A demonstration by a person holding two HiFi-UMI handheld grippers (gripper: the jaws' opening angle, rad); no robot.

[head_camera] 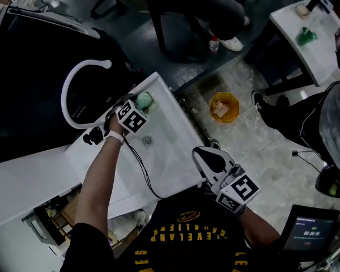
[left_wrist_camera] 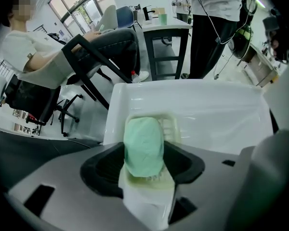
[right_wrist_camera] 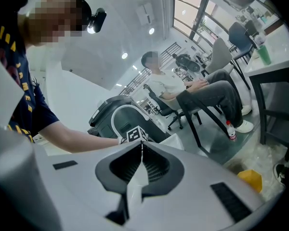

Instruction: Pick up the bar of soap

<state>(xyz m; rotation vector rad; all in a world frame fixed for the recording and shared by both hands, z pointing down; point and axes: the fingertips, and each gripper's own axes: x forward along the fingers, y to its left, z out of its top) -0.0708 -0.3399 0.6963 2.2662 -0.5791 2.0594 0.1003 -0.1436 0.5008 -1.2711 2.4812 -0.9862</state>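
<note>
The green bar of soap (head_camera: pixel 145 99) lies on a pale soap dish (left_wrist_camera: pixel 172 125) at the far corner of the white sink (head_camera: pixel 175 152). My left gripper (head_camera: pixel 140 102) reaches over that corner. In the left gripper view the soap (left_wrist_camera: pixel 143 146) sits right between the jaws of the left gripper (left_wrist_camera: pixel 143 154), which stand wide on either side of it; it still rests on the dish. My right gripper (head_camera: pixel 199 153) hangs by the sink's near right edge, far from the soap. In the right gripper view the right gripper (right_wrist_camera: pixel 142 146) is shut and empty.
A white curved faucet (head_camera: pixel 79 78) arches left of the sink, and a drain (head_camera: pixel 148 141) sits in the basin. A black cable (head_camera: pixel 140 169) trails from the left gripper. On the floor lies a yellow container (head_camera: pixel 223 107). A seated person and a white table (head_camera: pixel 317 50) are beyond.
</note>
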